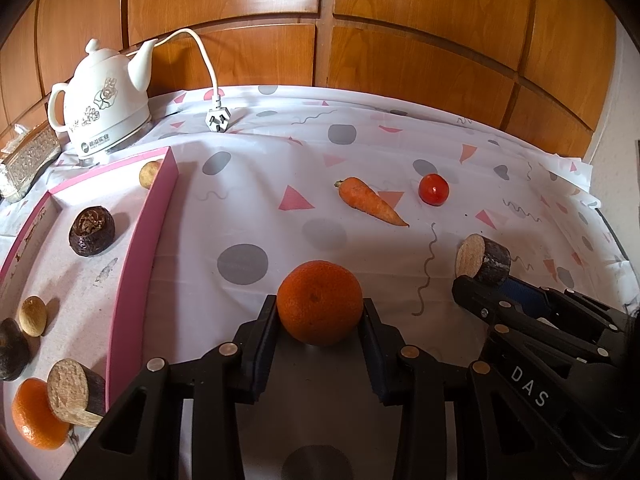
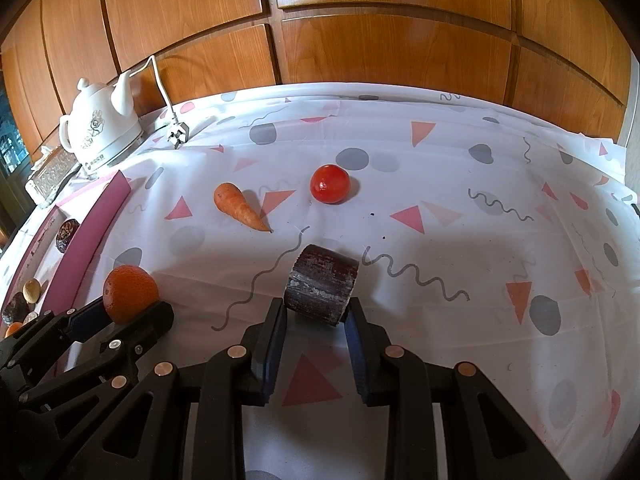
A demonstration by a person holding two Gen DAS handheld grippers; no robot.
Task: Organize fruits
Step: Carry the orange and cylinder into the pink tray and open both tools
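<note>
My left gripper (image 1: 320, 308) is shut on an orange (image 1: 320, 302), held just above the patterned cloth; the orange also shows in the right wrist view (image 2: 130, 294). My right gripper (image 2: 316, 310) is shut on a dark brown cut cylinder piece (image 2: 322, 288), which also shows in the left wrist view (image 1: 484, 262). A carrot (image 1: 370, 200) (image 2: 240, 206) and a red tomato (image 1: 434, 189) (image 2: 330, 184) lie on the cloth beyond both grippers. A pink tray (image 1: 136, 264) at the left holds several fruits, among them another orange (image 1: 34, 414).
A white electric kettle (image 1: 106, 100) stands at the back left with its cord and plug (image 1: 218, 118) on the cloth. A patterned tissue box (image 1: 24, 160) sits at the far left. Wooden panels (image 1: 320, 20) back the table.
</note>
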